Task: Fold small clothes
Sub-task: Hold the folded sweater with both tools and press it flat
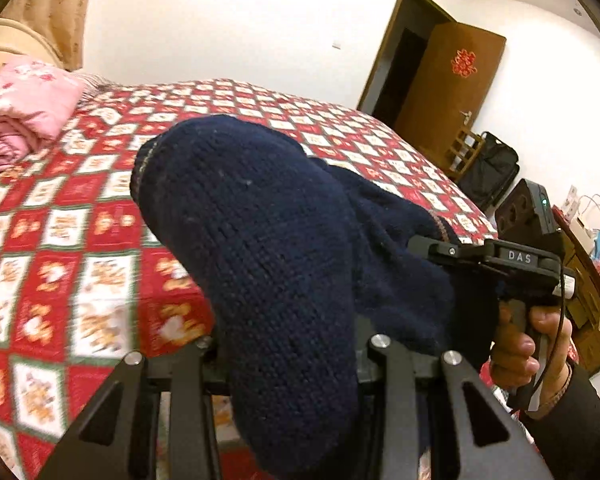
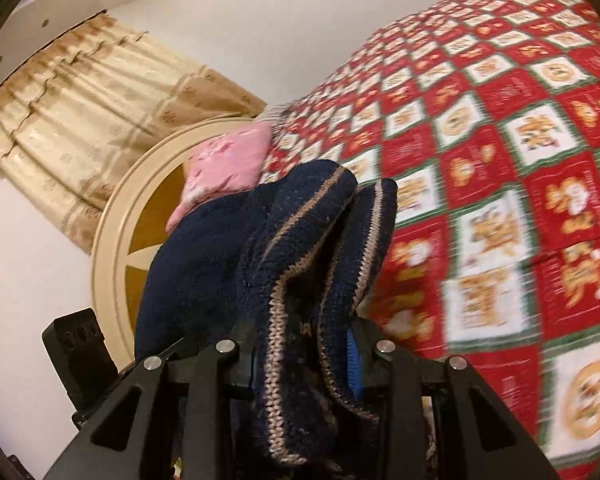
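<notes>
A navy knitted garment (image 1: 260, 240) with beige-striped edges hangs in the air over the bed, stretched between both grippers. My left gripper (image 1: 292, 344) is shut on a thick fold of it, and the cloth hides the fingertips. In the left wrist view my right gripper (image 1: 440, 248) grips the garment's far end at the right, with a person's hand (image 1: 532, 344) on its handle. In the right wrist view the right gripper (image 2: 304, 336) is shut on the bunched garment (image 2: 204, 264), whose trimmed hem drapes between the jaws.
Below lies a bed with a red, white and green patterned quilt (image 1: 80, 240) (image 2: 500, 160). A folded pink blanket (image 1: 20, 112) (image 2: 228, 164) sits by the round headboard (image 2: 116, 220). A brown door (image 1: 452, 92), a black suitcase (image 1: 488, 168) and cluttered furniture stand to the right.
</notes>
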Demonstrator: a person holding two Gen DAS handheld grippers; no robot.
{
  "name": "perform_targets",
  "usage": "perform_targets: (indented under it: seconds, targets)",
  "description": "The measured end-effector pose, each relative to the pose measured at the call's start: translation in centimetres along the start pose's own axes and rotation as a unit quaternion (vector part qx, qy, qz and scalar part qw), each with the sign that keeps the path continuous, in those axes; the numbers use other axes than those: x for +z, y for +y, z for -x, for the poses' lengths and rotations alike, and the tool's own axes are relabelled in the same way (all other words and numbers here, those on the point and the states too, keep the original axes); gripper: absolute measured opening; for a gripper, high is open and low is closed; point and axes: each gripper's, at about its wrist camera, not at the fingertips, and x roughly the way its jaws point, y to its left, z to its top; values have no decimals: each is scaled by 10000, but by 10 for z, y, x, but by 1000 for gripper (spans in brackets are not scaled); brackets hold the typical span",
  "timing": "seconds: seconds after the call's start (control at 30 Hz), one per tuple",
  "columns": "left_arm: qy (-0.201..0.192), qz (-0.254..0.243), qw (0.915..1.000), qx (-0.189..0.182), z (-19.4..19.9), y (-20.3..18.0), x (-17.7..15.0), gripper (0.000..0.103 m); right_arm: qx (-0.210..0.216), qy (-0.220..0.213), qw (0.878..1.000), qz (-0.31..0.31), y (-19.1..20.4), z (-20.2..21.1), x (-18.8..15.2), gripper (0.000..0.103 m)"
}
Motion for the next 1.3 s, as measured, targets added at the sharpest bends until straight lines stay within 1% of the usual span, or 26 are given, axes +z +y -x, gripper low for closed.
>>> perform_targets:
  seconds: [0.1,0.4,0.57,0.67,0.83,1.03,1.17,1.3]
  targets:
    - [-96,7,9998,166,21,11,-7,38,159,96,9998,113,25,-12,-10,33]
    - [-369,338,9968,622,81,57,-36,38,524,460,9966,438,98,-67,-43,32]
    - [-448,471,9941,864,100,79,-53,38,676,692,9937,573,129,-100,-63,32]
    - [-453,623,9925,952,106,96,-65,38,674,813,9922,664,143,-119,-71,32]
    - [-324,792,9908,1051,99,120,-80,38,549,983,9912,701,146,-149,-87,32]
    - [-21,1121,9886,1003,77,149,-104,38,288,1244,9901,586,130,-184,-102,33]
    - [150,1314,9865,969,66,162,-115,38,213,1382,9889,500,119,-201,-106,32]
    - [191,1380,9859,931,62,169,-120,38,163,1459,9878,516,116,-209,-105,33]
